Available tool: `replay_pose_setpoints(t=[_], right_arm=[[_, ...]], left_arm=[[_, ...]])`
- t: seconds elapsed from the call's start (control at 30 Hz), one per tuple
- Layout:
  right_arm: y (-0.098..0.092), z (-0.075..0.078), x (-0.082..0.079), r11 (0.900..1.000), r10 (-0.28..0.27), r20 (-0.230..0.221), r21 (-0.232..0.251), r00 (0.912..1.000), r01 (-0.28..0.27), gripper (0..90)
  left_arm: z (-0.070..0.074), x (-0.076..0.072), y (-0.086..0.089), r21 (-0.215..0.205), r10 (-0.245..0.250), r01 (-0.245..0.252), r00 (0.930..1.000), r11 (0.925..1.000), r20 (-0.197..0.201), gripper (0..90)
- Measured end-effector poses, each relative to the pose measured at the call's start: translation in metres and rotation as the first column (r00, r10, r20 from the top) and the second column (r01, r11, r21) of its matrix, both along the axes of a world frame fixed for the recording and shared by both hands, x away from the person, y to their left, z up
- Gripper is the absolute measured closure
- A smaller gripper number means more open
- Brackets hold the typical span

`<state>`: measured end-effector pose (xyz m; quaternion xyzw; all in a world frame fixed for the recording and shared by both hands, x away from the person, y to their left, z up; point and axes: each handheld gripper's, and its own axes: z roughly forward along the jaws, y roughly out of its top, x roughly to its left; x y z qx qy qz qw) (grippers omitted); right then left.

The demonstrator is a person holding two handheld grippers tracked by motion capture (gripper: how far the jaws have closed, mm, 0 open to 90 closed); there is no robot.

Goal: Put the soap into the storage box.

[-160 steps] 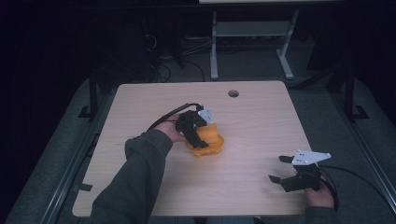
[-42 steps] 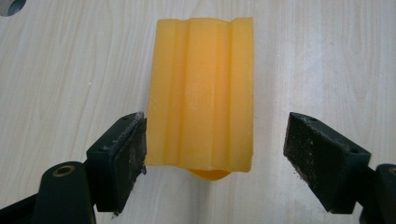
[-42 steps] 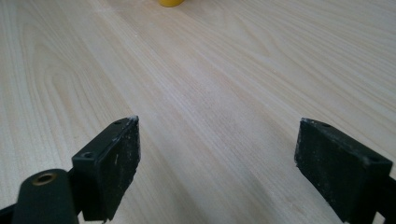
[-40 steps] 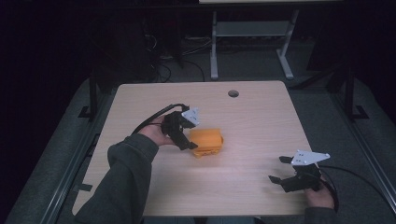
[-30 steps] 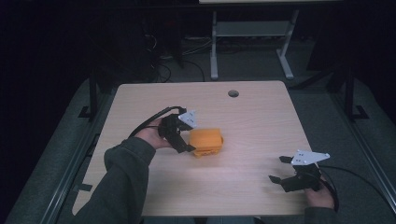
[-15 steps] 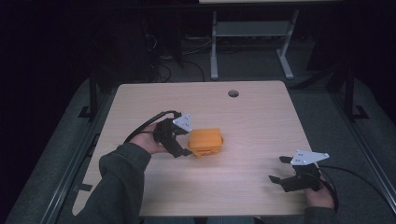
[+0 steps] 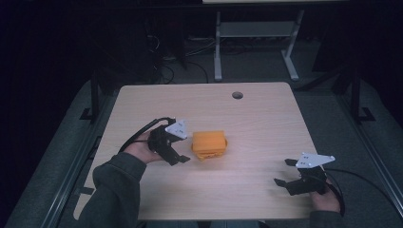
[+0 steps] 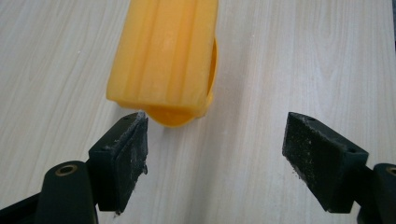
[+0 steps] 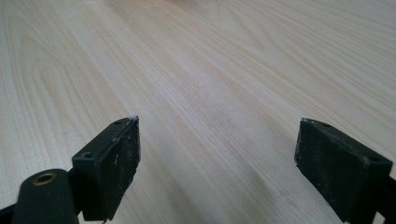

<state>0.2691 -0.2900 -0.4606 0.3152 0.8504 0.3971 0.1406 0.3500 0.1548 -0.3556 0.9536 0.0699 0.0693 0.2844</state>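
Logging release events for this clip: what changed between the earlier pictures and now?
The left tool, which sat over the orange block at first, has let it go and drawn back toward the table's left and the person; its jaws stand open, the block lying just ahead of them. The block shifted slightly during the release. The right tool stayed open at the table's near right corner.

The left gripper (image 7: pixel 183 153) has let go and backed off the orange block (image 7: pixel 209 144).
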Motion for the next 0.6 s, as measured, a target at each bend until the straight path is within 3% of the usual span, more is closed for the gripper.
replay_pose_setpoints(t=[0.6], right_arm=[[-0.001, -0.002, 0.0, 1.0, -0.012, -0.004, -0.016, 0.9999, 0.012, 13.7]], left_arm=[[-0.016, -0.017, 0.025, -0.014, 0.027, -0.027, 0.9996, 0.9996, 0.0, 22.0]])
